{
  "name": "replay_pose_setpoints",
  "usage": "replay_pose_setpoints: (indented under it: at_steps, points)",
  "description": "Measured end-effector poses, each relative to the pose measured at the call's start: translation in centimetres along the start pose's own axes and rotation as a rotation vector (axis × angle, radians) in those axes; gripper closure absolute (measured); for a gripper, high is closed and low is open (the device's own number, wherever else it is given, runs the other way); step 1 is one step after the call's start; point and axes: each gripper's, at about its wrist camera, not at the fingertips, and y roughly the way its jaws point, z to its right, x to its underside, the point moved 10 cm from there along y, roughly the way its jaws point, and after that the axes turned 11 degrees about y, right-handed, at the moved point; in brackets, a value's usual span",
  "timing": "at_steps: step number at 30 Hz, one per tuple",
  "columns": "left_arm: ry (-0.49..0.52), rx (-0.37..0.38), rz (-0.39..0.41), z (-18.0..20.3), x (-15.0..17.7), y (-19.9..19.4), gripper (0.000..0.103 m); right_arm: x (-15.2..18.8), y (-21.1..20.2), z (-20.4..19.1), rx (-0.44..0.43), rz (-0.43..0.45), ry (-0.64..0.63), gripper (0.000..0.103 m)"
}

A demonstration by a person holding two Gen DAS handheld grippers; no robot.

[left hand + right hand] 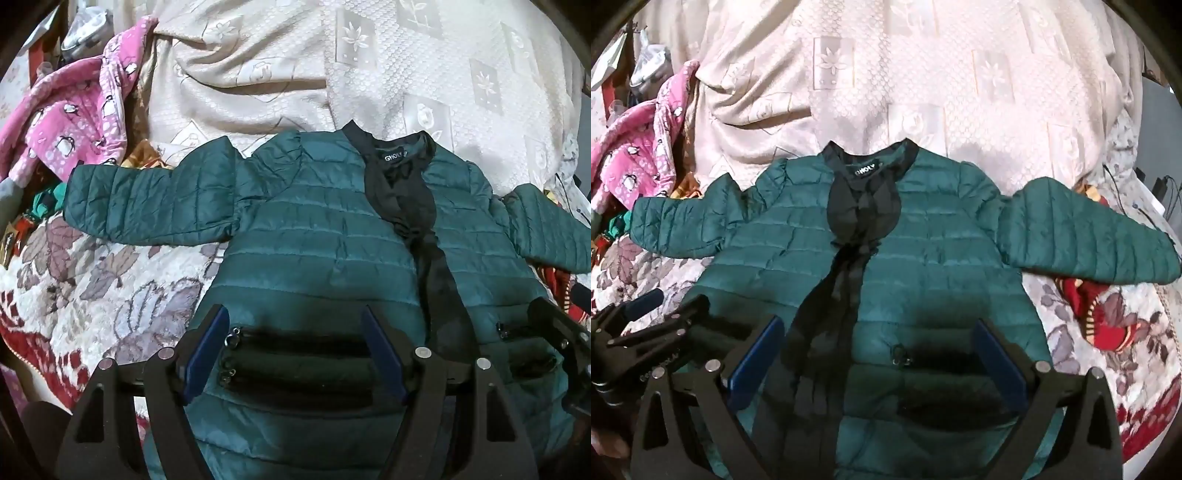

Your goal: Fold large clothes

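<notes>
A teal quilted puffer jacket (314,236) with black lining lies flat, front up, on the bed, both sleeves spread sideways. It also shows in the right wrist view (923,258). My left gripper (295,350) is open and empty above the jacket's lower left part, over a zipped pocket (295,354). My right gripper (879,362) is open and empty above the lower middle, near a zipper pull (899,356). The right gripper also shows at the right edge of the left wrist view (561,332), and the left one at the left edge of the right wrist view (646,332).
A cream patterned bedspread (369,74) lies beyond the collar. A pink penguin-print garment (74,110) is heaped at the far left. A leaf-patterned blanket (110,277) lies under the left sleeve. A red knit item (1097,310) lies under the right sleeve.
</notes>
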Motion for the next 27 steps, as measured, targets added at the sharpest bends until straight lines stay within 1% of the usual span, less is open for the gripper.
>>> replay_pose_setpoints:
  at_steps: [1, 2, 4, 6, 7, 10, 11, 15, 16, 19, 22, 27]
  points:
    - [0.002, -0.004, 0.003, 0.0, 0.0, 0.0, 0.059, 0.0, 0.1, -0.1, 0.001, 0.002, 0.001, 0.0]
    - [0.003, -0.003, 0.007, 0.1, -0.1, -0.1, 0.059, -0.1, -0.1, 0.1, 0.014, 0.022, -0.036, 0.0]
    - [0.001, 0.001, 0.013, 0.1, -0.2, -0.1, 0.059, -0.1, 0.2, 0.0, 0.028, 0.012, -0.049, 0.0]
    - [0.003, 0.003, 0.015, 0.1, -0.3, -0.2, 0.059, -0.1, 0.4, -0.3, 0.022, -0.001, -0.056, 0.0]
    - [0.004, 0.003, 0.017, 0.1, -0.3, -0.2, 0.059, 0.4, 0.2, -0.2, 0.007, -0.004, -0.043, 0.0]
    - [0.005, 0.002, 0.014, 0.3, -0.3, -0.1, 0.059, 0.1, 0.1, 0.2, -0.002, -0.007, -0.022, 0.0]
    - [0.005, 0.002, 0.011, 0.3, -0.3, -0.1, 0.059, 0.6, 0.1, -0.4, -0.023, -0.008, 0.008, 0.0]
    - [0.0, 0.009, 0.003, 0.5, -0.1, 0.2, 0.059, -0.1, 0.1, 0.2, -0.019, -0.023, 0.011, 0.0]
    - [-0.001, 0.009, 0.001, 0.5, 0.0, 0.3, 0.059, 0.4, 0.6, -0.4, -0.041, -0.02, 0.032, 0.0]
    - [-0.008, 0.013, -0.004, 0.7, 0.0, 0.5, 0.059, 0.3, 0.7, -0.3, -0.056, -0.02, 0.037, 0.0]
    - [-0.014, 0.017, -0.008, 0.7, 0.1, 0.7, 0.059, 0.2, 1.0, -0.1, -0.038, -0.026, 0.03, 0.0]
    - [-0.012, 0.015, -0.004, 0.7, 0.0, 0.8, 0.059, 0.5, 1.4, -0.1, -0.041, -0.039, 0.038, 0.0]
